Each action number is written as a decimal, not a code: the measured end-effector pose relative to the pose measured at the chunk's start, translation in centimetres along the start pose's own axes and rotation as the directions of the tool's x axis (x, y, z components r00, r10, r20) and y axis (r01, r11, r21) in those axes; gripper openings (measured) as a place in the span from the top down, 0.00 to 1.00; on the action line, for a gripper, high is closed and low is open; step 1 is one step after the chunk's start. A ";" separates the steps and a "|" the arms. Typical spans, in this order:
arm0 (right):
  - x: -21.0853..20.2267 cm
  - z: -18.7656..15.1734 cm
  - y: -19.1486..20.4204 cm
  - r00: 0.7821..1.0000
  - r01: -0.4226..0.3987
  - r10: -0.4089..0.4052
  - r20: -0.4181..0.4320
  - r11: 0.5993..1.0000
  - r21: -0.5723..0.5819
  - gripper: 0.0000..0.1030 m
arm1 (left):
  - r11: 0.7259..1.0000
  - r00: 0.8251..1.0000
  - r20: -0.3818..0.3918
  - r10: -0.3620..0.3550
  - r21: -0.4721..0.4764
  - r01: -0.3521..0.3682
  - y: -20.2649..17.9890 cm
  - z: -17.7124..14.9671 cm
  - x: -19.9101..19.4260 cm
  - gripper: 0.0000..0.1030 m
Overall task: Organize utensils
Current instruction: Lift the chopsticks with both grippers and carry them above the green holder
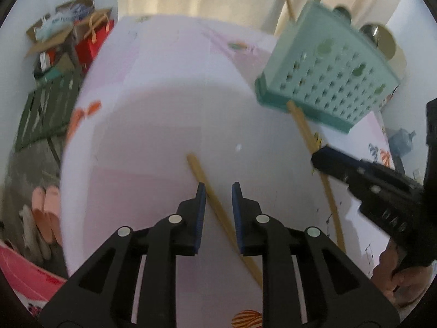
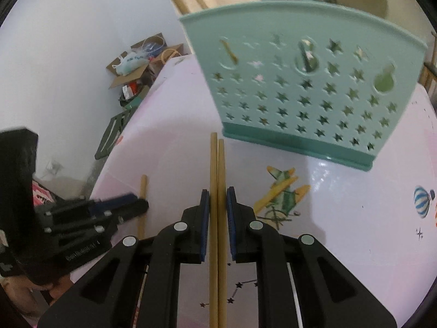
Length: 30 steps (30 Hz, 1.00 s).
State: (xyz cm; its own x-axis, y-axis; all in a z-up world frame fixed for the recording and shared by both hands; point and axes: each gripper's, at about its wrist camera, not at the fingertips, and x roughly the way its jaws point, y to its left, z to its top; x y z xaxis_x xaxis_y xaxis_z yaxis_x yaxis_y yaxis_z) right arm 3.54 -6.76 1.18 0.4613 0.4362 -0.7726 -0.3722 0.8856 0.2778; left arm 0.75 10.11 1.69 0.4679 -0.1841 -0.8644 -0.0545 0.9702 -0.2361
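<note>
Pink tablecloth [image 1: 169,114] blurred; left claw [image 1: 217,191] spread, right claw [image 2: 218,194] pinching chopsticks [image 2: 217,164].

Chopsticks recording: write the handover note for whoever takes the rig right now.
Right gripper: shut on a pair of chopsticks, tips toward the teal utensil holder.
Left gripper: open, straddling a single chopstick lying on the table, pads not pressing.
Done: some long wooden utensils already stand in the holder.
Left: drop the pair into the holder, then grip and stow the single chopstick.
</note>
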 end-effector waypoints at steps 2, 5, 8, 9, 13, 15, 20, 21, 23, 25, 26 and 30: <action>0.1 -0.3 -0.5 1.000 0.003 -0.003 -0.008 1.000 0.014 0.87 | 0.998 0.999 0.022 0.040 0.039 -0.041 -1.0 0.0 0.2 0.83; -0.4 -0.7 -1.1 1.000 0.005 -0.005 -0.003 1.000 0.021 0.87 | 0.997 0.998 0.031 0.060 0.047 -0.061 -1.7 0.2 0.6 0.83; -0.5 -1.0 -1.6 1.000 0.005 -0.005 -0.012 1.000 0.019 0.87 | 0.995 0.996 0.045 0.080 0.062 -0.082 -2.2 0.4 1.0 0.92; -0.2 -1.1 -1.6 1.000 0.009 -0.008 -0.022 1.000 0.019 0.87 | 0.993 0.995 0.056 0.089 0.074 -0.093 -2.4 0.3 1.2 0.93; 1.6 -0.4 -1.2 0.999 0.019 -0.017 -0.052 0.999 0.032 0.87 | 0.992 0.992 0.083 0.093 0.073 -0.100 -2.5 0.9 1.5 0.96; 1.7 -0.6 -1.5 0.998 0.011 -0.009 -0.057 0.999 0.035 0.86 | 0.996 0.994 0.081 0.078 0.044 -0.082 -2.2 1.2 1.5 0.96; 1.4 -0.5 -2.1 0.999 0.007 -0.005 -0.053 0.999 0.044 0.85 | 0.999 0.994 0.102 0.039 0.020 -0.041 -1.6 1.9 1.2 0.96; 1.4 -0.5 -2.4 0.999 0.004 -0.001 -0.052 0.999 0.051 0.85 | 0.999 0.994 0.109 0.031 0.018 -0.033 -1.5 2.0 0.9 0.96; 0.8 -0.5 -3.0 0.999 -0.008 0.011 -0.046 0.998 0.064 0.85 | 1.000 0.993 0.115 0.013 0.013 -0.014 -1.4 2.2 0.6 0.96; 0.4 -0.6 -3.5 0.998 -0.061 0.063 -0.025 0.995 0.080 0.85 | 1.000 0.994 0.111 0.000 0.005 0.000 -1.3 2.3 0.5 0.96; 0.2 -0.5 -3.6 0.996 -0.086 0.087 -0.017 0.993 0.086 0.85 | 1.000 0.993 0.114 -0.004 -0.001 0.005 -1.3 2.2 0.4 0.96; 0.6 0.1 -3.3 0.999 -0.021 0.022 -0.030 0.999 0.030 0.85 | 1.000 0.991 0.130 -0.020 -0.006 0.021 -1.3 2.5 0.1 0.96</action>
State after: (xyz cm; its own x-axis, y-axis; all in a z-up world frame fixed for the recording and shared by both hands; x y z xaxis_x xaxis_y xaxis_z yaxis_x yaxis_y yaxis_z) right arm 5.13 -9.36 -0.17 0.4287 0.4507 -0.7830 -0.3573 0.8806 0.3112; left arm 3.07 9.20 3.01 0.5797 -0.1809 -0.7945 -0.0502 0.9653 -0.2565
